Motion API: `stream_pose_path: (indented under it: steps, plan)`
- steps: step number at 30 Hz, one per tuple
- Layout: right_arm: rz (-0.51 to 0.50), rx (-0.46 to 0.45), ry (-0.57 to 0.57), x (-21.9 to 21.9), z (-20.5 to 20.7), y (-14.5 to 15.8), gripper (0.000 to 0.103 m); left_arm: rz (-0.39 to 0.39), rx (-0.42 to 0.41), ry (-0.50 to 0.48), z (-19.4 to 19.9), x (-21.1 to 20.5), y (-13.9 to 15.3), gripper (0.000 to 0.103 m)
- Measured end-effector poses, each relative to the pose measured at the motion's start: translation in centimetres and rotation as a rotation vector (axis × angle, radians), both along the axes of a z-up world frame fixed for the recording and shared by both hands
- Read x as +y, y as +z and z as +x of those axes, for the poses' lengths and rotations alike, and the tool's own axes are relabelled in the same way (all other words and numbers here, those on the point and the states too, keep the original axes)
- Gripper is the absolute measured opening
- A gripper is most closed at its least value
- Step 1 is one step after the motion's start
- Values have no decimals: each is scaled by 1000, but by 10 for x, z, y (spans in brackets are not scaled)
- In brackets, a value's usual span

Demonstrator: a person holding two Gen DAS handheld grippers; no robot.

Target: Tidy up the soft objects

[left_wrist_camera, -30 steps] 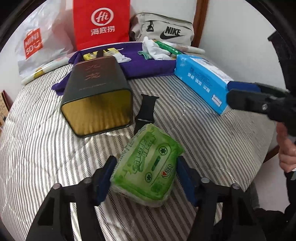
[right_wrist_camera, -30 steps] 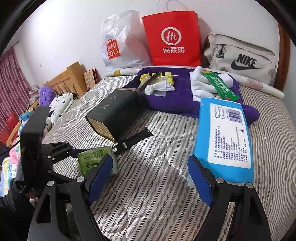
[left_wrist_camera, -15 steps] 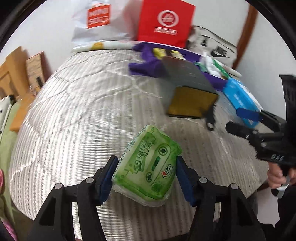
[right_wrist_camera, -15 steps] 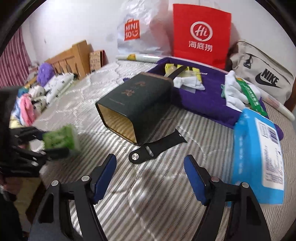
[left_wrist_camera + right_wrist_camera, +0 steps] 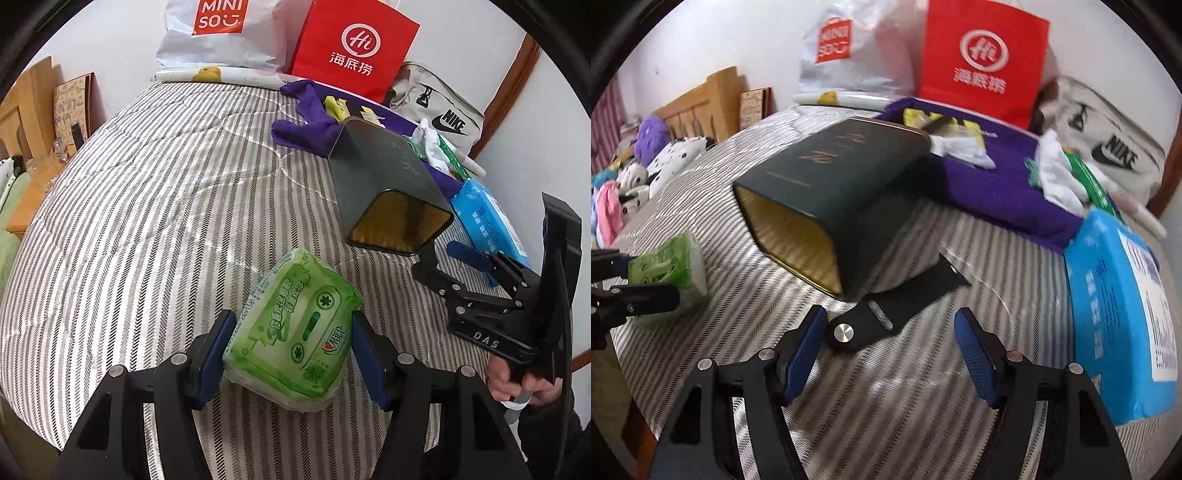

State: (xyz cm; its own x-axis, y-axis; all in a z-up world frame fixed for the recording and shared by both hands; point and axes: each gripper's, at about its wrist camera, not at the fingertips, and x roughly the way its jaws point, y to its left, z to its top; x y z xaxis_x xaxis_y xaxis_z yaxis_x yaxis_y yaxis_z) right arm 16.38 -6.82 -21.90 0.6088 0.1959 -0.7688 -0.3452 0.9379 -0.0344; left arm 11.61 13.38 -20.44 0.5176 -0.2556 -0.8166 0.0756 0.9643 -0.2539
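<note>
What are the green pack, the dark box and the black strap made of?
Green pack: thin glossy plastic film, crinkled and shiny, dented between the pads.
Dark box: probably tin or coated card; matte outside, gold sheen inside.
Black strap: looks like matte rubber or silicone, with a metal stud.

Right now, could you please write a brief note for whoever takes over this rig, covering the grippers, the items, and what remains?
Left gripper: shut on the green tissue pack, held over the striped bed cover.
Right gripper: holds nothing, jaws closing, with the black watch strap lying on the cover between its fingers, untouched.
Dark tin: on its side, open mouth toward the grippers, nothing visible inside.
Blue tissue pack: on the cover to the right of the strap.
Done: green pack picked up.
Left: place the green pack, then probably handle the strap and blue pack.
</note>
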Motion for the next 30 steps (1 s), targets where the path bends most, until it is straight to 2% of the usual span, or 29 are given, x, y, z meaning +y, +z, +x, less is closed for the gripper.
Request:
stream_pose_path:
  steps: [8, 13, 15, 16, 17, 18, 24, 30]
  plan:
    - [-37, 45, -64, -29, 4, 4, 69, -8, 3, -5, 4, -2, 0, 61]
    - [19, 49, -64, -29, 13, 4, 69, -2, 6, -7, 6, -4, 0, 61]
    - [29, 55, -76, -28, 19, 1, 58, -3, 9, -9, 7, -5, -1, 61]
    - [41, 41, -79, -28, 19, 0, 47, -4, 10, -9, 7, -4, -1, 61]
    - [49, 31, -70, -28, 18, 1, 31, -5, 12, -9, 8, -4, -1, 61]
    - [46, 24, -64, -27, 17, 1, 27, -3, 11, -11, 8, -4, -1, 61]
    - [45, 27, -27, -32, -3, 1, 27, 5, 10, -17, 9, -6, 0, 61]
    - [50, 107, 39, -43, -40, 4, 27, 3, 13, -28, 8, -12, 0, 61]
